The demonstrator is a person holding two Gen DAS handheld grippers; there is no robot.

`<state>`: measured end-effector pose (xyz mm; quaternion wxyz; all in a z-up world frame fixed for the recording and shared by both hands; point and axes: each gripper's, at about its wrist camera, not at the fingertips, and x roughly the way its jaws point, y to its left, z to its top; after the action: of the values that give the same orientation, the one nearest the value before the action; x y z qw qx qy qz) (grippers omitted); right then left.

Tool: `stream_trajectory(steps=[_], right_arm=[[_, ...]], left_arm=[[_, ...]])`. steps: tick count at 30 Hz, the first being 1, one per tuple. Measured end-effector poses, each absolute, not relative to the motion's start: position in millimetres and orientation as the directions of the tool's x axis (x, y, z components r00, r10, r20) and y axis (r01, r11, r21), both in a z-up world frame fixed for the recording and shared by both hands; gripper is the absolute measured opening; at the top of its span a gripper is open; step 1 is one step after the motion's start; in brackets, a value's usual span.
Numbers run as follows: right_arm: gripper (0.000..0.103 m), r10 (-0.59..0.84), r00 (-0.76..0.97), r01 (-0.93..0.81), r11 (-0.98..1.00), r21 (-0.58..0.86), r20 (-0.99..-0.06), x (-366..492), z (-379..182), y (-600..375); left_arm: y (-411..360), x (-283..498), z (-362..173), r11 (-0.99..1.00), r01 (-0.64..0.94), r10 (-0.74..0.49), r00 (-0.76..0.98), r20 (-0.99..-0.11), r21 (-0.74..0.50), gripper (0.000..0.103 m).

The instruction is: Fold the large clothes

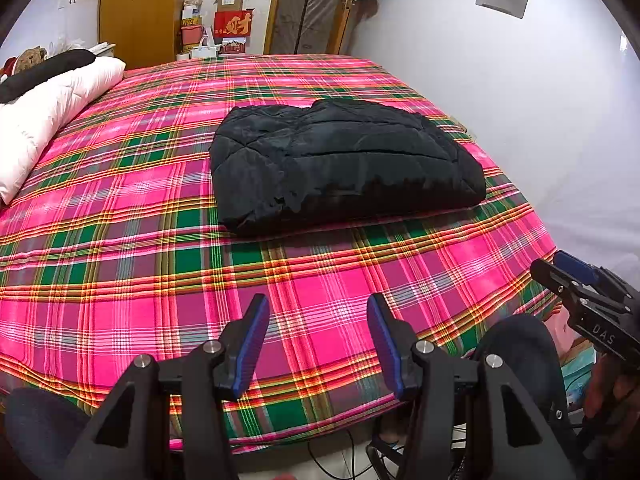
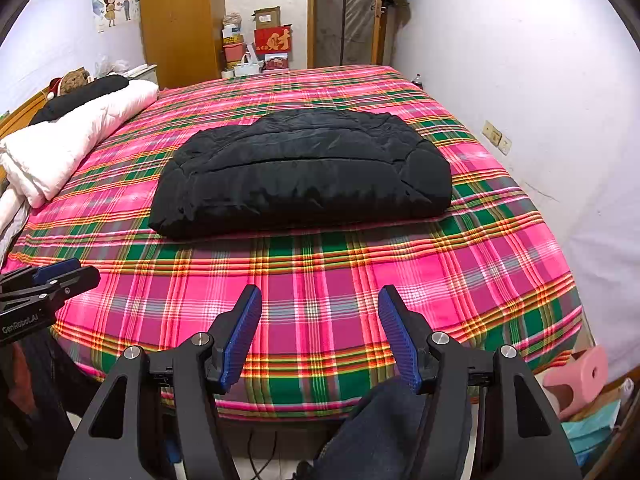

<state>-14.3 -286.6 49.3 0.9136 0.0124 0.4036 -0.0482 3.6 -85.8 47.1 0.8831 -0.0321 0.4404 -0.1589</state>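
Observation:
A black padded garment (image 1: 340,160) (image 2: 304,172) lies folded into a thick rectangle on the pink plaid bed (image 1: 120,240) (image 2: 360,272), right of the middle. My left gripper (image 1: 318,308) hangs open over the near edge of the bed, well short of the garment, nothing between its blue pads. My right gripper (image 2: 320,300) is also open and empty, over the same near edge. Each gripper shows in the other's view: the right one (image 1: 560,268) at the right side, the left one (image 2: 76,272) at the left side.
A white quilt (image 1: 48,108) (image 2: 76,140) with a dark item on it lies along the bed's left side. White wall (image 1: 520,120) borders the bed on the right. Boxes (image 2: 272,40), a wooden wardrobe (image 2: 180,20) and a door stand beyond the far end. A person's knee (image 2: 384,432) is below the grippers.

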Motion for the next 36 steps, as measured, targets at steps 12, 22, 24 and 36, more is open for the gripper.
stream_trajectory(steps=[12, 22, 24, 36], right_arm=[[0.061, -0.081, 0.670, 0.098, 0.995, -0.020, -0.738, -14.3, 49.8, -287.9], [0.061, -0.085, 0.669, 0.102, 0.995, -0.022, -0.739, -14.5, 50.2, -287.9], [0.061, -0.086, 0.669, 0.102, 0.995, -0.023, -0.738, -14.4, 50.2, -287.8], [0.061, -0.094, 0.662, 0.109, 0.994, -0.029, -0.743, -12.5, 47.9, -288.8]], left_arm=[[-86.9, 4.3, 48.0, 0.946, 0.253, -0.313, 0.559, -0.768, -0.201, 0.053], [-88.5, 5.0, 47.2, 0.944, 0.257, -0.320, 0.551, -0.771, -0.208, 0.053], [-89.9, 5.1, 47.2, 0.945, 0.256, -0.315, 0.551, -0.773, -0.202, 0.053], [-92.3, 4.9, 48.3, 0.949, 0.254, -0.302, 0.568, -0.766, -0.186, 0.053]])
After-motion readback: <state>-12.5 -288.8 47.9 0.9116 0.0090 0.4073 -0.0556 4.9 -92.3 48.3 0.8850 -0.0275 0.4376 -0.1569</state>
